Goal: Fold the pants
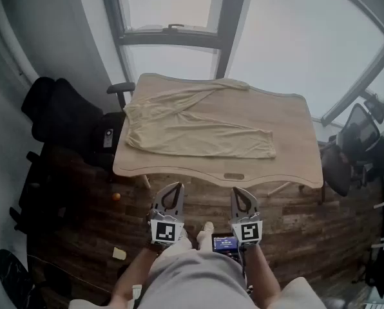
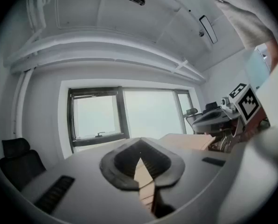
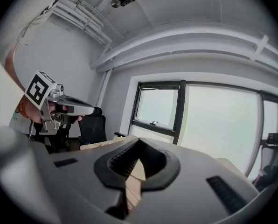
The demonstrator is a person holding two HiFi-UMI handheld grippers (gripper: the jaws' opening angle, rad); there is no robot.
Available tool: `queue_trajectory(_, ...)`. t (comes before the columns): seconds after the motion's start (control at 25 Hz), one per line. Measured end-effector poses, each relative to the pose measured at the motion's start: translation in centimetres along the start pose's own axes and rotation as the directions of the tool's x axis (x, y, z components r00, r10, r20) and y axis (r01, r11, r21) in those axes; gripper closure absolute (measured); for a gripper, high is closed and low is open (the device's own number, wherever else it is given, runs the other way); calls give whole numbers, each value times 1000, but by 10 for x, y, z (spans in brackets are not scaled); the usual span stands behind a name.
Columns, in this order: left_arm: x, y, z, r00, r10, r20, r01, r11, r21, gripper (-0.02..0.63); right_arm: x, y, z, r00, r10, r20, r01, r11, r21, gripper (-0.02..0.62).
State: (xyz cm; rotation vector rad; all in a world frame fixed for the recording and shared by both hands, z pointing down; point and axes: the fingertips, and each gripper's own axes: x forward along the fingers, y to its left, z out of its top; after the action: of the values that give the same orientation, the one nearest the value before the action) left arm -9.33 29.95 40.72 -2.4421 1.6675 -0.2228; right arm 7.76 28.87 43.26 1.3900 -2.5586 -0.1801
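Observation:
Beige pants (image 1: 192, 124) lie spread on the light wooden table (image 1: 288, 163), waistband at the left, one leg running right, the other angling up toward the far edge. My left gripper (image 1: 171, 194) and right gripper (image 1: 242, 200) hover side by side below the table's near edge, short of the pants, both shut with nothing between the jaws. In the left gripper view the left gripper (image 2: 140, 160) points level toward the window, the table (image 2: 188, 141) just visible. In the right gripper view the right gripper (image 3: 135, 164) is likewise shut, with the left gripper (image 3: 80, 109) at the left.
A black office chair (image 1: 66, 121) stands left of the table, another chair (image 1: 356, 140) at the right. Large windows (image 1: 179, 5) sit behind the table. Small items (image 1: 118, 253) lie on the wooden floor at lower left.

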Motion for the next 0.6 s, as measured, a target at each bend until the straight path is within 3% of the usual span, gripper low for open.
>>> queue_trajectory(0.24,4,21,-32,998,-12,-62,13,999,31,598,11,1,-25,998,15,-67,-14,1000,17,591)
queue_trajectory(0.4,20,28,-64,990,-25,-141,33,998,56,598,27,-17,-50,991,52,-120,-55,998,-22,589)
queue_trajectory(0.52,41,32,-92,978,-60,-201,80,993,91,598,52,-38,-76,981,85,-176,-95,994,-46,588)
queue_trajectory(0.6,61,33,-110,965,-109,-239,140,983,115,597,75,-55,-92,970,115,-213,-129,990,-53,539)
